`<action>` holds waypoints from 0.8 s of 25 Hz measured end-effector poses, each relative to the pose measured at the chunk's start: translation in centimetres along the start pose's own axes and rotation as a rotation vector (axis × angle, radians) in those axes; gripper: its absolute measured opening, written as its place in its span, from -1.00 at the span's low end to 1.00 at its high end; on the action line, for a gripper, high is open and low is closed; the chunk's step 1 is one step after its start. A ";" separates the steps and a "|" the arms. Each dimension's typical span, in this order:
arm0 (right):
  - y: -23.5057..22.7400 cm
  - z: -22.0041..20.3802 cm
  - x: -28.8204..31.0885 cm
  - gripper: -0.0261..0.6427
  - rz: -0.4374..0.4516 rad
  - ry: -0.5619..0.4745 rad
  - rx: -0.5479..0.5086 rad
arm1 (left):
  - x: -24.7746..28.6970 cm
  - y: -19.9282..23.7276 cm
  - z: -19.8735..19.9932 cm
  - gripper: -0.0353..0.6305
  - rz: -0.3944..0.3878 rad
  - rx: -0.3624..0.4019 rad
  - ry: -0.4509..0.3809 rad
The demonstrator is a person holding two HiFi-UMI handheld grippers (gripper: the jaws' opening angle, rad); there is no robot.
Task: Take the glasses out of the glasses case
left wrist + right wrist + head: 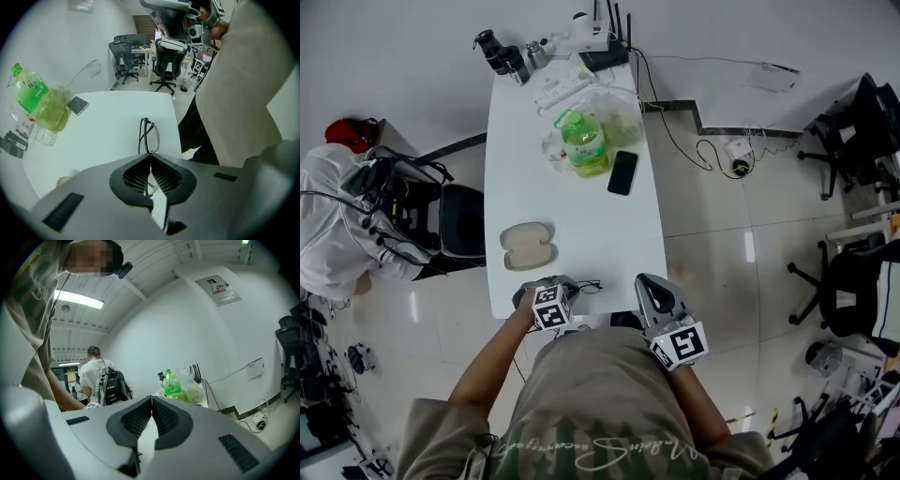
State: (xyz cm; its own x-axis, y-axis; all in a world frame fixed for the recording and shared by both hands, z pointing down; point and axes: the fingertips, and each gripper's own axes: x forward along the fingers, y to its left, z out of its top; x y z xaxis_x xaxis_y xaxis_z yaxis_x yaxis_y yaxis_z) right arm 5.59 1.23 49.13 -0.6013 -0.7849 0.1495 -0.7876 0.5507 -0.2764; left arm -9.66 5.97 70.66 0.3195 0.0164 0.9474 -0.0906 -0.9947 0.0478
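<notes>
**A:** Head view: where were the glasses (589, 286)?
**B:** Out of the glasses case (529, 246), by the table's (581, 187) near edge, in my left gripper (570, 286).
**A:** Left gripper view?
**B:** Jaws clamped on the frame. I judged a slow, level set-down best.
**A:** Right gripper view?
**B:** My right gripper (151, 398) was closed on nothing.

Right tool (152, 398): jaws pressed together, nothing held between. Beyond the tips, a green bottle (172, 385) is seen upright, just beside a clear bag (191, 390). At left, a person (93, 373) with a backpack (112, 386) is turned away. A lit strip light (79, 299) is fixed overhead.
</notes>
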 end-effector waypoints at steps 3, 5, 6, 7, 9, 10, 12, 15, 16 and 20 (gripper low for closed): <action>-0.3 0.0 0.4 -0.89 -0.011 0.001 0.009 | 0.2 0.3 0.1 -0.85 -0.017 0.007 0.003; -0.5 -0.1 0.8 -0.89 -0.012 0.007 0.017 | 0.4 0.5 0.4 -0.85 -0.023 -0.002 -0.005; -0.6 -0.2 1.2 -0.89 -0.010 0.010 0.020 | 0.4 0.6 0.5 -0.85 -0.025 -0.006 -0.010; -0.6 -0.3 1.5 -0.89 -0.008 0.012 0.022 | 0.5 0.8 0.6 -0.85 -0.025 -0.008 -0.013; -0.5 -0.3 2.2 -0.89 -0.006 0.015 0.030 | 0.4 1.3 0.4 -0.85 -0.026 -0.009 -0.015; -0.5 -0.4 2.5 -0.89 -0.005 0.015 0.039 | 0.4 1.5 0.2 -0.85 -0.027 -0.009 -0.014; -0.6 -0.4 2.7 -0.89 -0.005 0.011 0.061 | 0.3 1.5 0.0 -0.85 -0.029 -0.005 -0.007; -0.6 -0.5 1.4 -0.89 -0.002 0.005 0.064 | 0.5 0.6 0.5 -0.85 -0.020 0.000 -0.002; -0.6 -0.6 1.2 -0.89 -0.001 0.002 0.062 | 0.6 0.6 0.6 -0.85 -0.013 0.003 -0.003; -0.4 -0.8 1.6 -0.89 0.005 -0.005 0.056 | 0.7 0.9 0.0 -0.85 -0.003 0.015 0.006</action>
State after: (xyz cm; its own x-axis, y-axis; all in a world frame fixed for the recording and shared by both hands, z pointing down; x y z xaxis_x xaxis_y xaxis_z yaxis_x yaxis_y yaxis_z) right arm 4.82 -0.02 50.20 -0.6047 -0.7835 0.1431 -0.7755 0.5384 -0.3297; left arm -9.49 5.04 71.35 0.3139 0.0202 0.9492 -0.0750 -0.9961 0.0460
